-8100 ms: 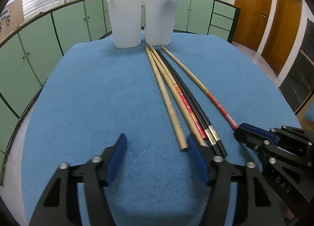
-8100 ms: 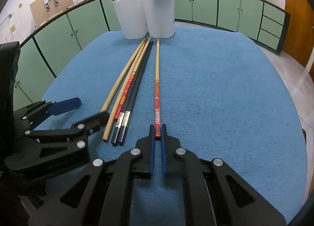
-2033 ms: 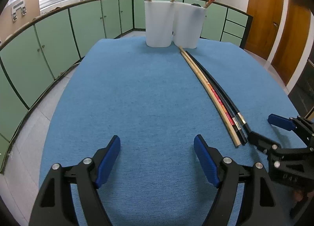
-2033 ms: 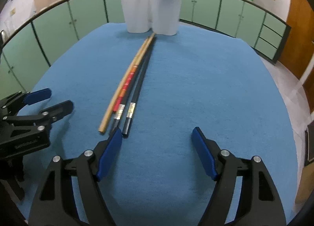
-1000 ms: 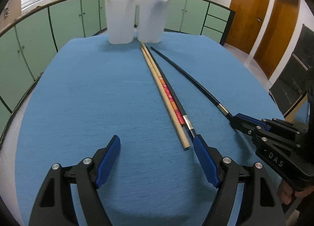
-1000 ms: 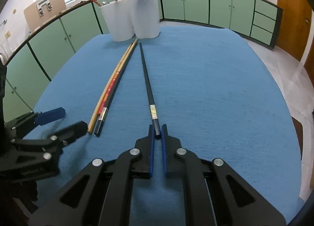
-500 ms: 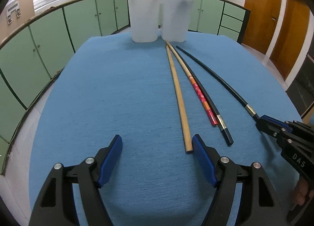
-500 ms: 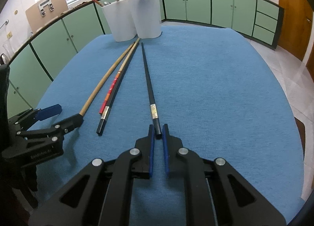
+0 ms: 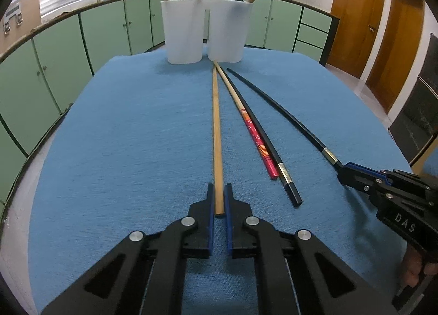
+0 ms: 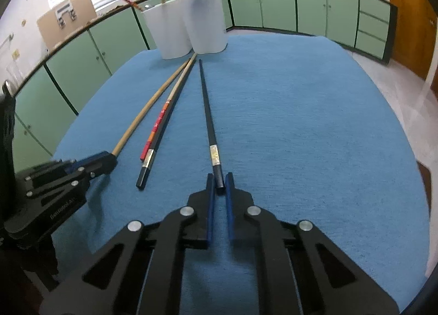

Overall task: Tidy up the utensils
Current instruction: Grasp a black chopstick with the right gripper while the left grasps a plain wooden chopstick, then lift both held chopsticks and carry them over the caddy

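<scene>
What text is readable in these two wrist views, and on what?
"DAS": white letters on the black right gripper, seen from the left wrist view.
Grey lettering on the black left gripper, right wrist view: too blurred to read.
Gold band on the black chopstick: markings too small to read.
</scene>
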`<state>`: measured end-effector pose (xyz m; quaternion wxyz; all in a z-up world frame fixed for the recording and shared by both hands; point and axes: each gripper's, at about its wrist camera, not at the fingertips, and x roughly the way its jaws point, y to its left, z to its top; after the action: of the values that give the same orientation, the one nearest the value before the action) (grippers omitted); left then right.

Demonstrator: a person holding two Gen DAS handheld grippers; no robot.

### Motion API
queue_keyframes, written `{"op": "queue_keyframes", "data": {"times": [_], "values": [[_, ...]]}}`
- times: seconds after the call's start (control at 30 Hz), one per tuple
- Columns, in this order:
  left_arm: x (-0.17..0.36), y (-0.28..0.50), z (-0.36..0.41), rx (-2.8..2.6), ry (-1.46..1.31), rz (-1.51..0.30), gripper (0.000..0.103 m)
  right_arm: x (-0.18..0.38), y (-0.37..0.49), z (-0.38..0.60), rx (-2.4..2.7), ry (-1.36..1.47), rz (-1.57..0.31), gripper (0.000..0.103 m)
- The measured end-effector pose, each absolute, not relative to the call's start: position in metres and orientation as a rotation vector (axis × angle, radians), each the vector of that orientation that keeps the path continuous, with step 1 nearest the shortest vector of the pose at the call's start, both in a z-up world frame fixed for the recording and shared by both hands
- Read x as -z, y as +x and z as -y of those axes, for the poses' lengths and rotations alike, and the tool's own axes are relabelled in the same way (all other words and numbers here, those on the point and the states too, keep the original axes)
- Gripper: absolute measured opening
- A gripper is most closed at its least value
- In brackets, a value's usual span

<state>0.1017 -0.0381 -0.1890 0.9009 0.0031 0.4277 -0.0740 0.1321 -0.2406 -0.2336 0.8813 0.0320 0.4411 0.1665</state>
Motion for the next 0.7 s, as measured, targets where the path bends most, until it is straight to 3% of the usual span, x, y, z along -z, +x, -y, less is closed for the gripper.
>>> {"op": "queue_keyframes", "data": {"times": [0.27,0.7], "values": [[0.171,0.097,0.03,0.156,0.02,-0.848,0.006,0.217,0.124,0.239,-0.36,0.03,-0.867,0.006],[0.078,0.087,0.015,0.178,0.055,-0.636,0.006,0.131,0.126,0.247,-0.389,0.001,-0.707,0.006]]}}
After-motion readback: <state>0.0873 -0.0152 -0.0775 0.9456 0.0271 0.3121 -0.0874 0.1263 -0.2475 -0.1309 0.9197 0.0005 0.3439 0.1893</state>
